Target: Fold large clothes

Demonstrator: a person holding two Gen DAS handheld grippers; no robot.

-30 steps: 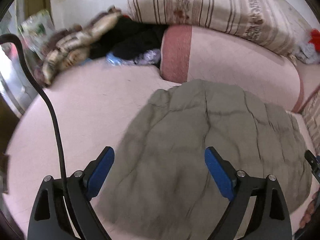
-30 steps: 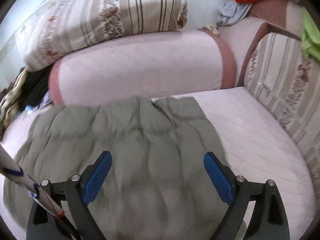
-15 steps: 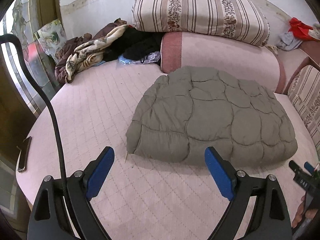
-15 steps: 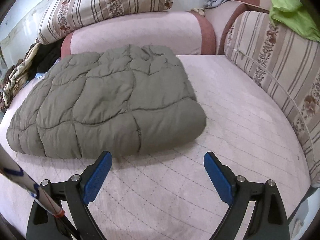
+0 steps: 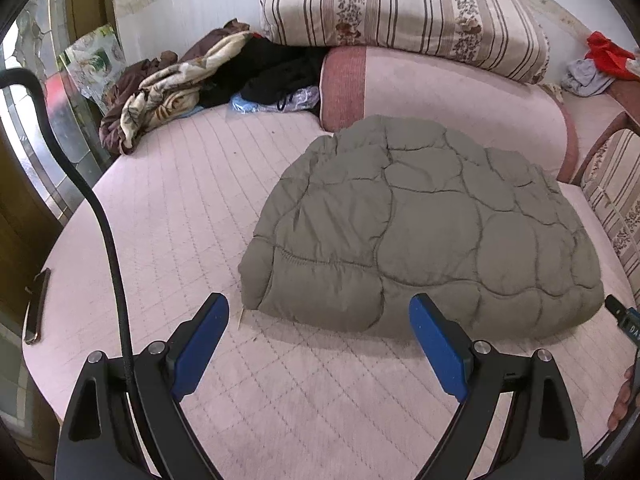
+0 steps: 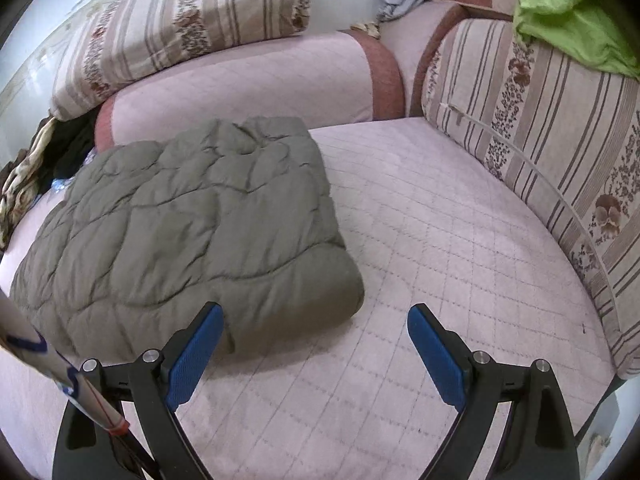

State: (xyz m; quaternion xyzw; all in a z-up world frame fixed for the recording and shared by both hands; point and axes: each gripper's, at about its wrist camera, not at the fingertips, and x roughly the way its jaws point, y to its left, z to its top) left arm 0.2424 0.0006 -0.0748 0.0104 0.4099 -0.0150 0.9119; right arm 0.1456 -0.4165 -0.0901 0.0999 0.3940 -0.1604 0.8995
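Observation:
A grey-green quilted jacket (image 5: 424, 232) lies folded into a thick rectangle on the pink quilted sofa seat (image 5: 180, 216). It also shows in the right wrist view (image 6: 188, 220), at centre left. My left gripper (image 5: 318, 316) is open and empty, held back from the jacket's near left corner. My right gripper (image 6: 316, 320) is open and empty, just short of the jacket's near right corner.
A heap of clothes and a blanket (image 5: 180, 80) lies at the back left. A striped cushion (image 5: 400, 12) sits on the pink backrest (image 5: 448, 96). A phone (image 5: 36, 304) lies at the seat's left edge. A striped side cushion (image 6: 540, 152) with green cloth (image 6: 568, 12) is at right.
Both grippers have pulled back from above the jacket towards the seat's front edge. The jacket lies still in its folded shape. Both grippers stayed open.

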